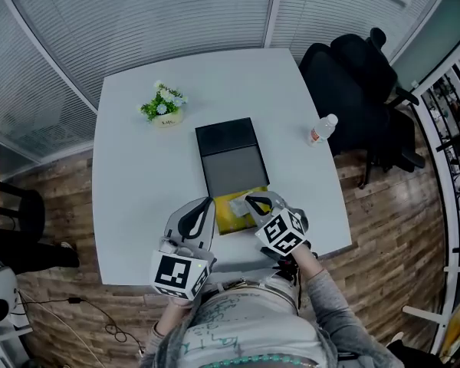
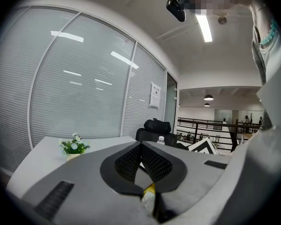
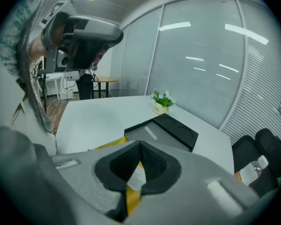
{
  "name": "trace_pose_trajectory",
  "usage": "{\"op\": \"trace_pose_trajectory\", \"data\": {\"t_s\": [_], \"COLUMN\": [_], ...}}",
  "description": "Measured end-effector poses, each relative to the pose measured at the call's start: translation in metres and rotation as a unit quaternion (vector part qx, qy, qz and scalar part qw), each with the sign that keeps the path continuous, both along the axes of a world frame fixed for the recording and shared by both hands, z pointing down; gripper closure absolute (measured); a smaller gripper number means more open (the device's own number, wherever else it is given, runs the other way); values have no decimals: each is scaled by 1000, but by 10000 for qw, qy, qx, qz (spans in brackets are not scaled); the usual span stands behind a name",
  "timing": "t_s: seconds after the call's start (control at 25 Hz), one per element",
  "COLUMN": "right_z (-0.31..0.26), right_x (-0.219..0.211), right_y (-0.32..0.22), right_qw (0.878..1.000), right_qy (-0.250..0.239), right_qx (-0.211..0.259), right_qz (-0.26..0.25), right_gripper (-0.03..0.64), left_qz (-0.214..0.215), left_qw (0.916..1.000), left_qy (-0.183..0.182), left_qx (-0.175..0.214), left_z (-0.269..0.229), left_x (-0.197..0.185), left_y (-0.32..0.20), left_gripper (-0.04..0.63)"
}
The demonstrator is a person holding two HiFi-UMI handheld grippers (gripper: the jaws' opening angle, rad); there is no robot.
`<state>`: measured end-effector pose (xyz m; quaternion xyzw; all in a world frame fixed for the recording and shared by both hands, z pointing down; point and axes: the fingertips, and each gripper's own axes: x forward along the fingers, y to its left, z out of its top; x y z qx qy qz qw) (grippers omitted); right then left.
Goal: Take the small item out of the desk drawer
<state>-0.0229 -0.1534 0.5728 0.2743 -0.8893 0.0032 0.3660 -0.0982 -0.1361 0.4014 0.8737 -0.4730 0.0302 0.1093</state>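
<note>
Table: white, and carries everything listed below.
Plant: small pot at the far left of the table, well apart from the unit.
Left gripper: jaws closed with the pads meeting at the tip and nothing between them. It points roughly level over the table, and the tip is just beside the drawer's left edge.
Left hand: mostly hidden under the marker cube near the table's front edge.
Unit: black and grey box at mid-table, lying flat.
Drawer: yellow, pulled out toward the person, between the two gripper tips.
Item: small pale packet lying in the drawer, near its right side.
Right gripper: jaws closed tip to tip. It is tilted down over the drawer, just beside the item, and whether it touches the item cannot be told.
Right arm: grey sleeve reaching in from the front edge.
Bottle: near the table's right edge, well clear of the unit.
Chair: black, beyond the table's far right corner.
</note>
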Motion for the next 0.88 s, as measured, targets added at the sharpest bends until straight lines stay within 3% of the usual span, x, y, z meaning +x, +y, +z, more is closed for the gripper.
{"op": "trace_pose_trajectory", "data": {"t_s": [0.44,0.88], "right_z": [69,116], "right_x": [-4,-3], "right_y": [0,-2], "right_qw": [9902,9745], "right_qy": [704,1398], "right_qx": [-1112,-1596], "right_qz": [-468,-726], "right_gripper": [594,548], "left_qz": [-79,-91], "left_qw": [9998,9991], "left_qy": [92,150], "left_qx": [-168,-390], "left_z": [17,31], "left_x": [-17,-29], "left_y": [-7,-14], "left_gripper": [598,598]}}
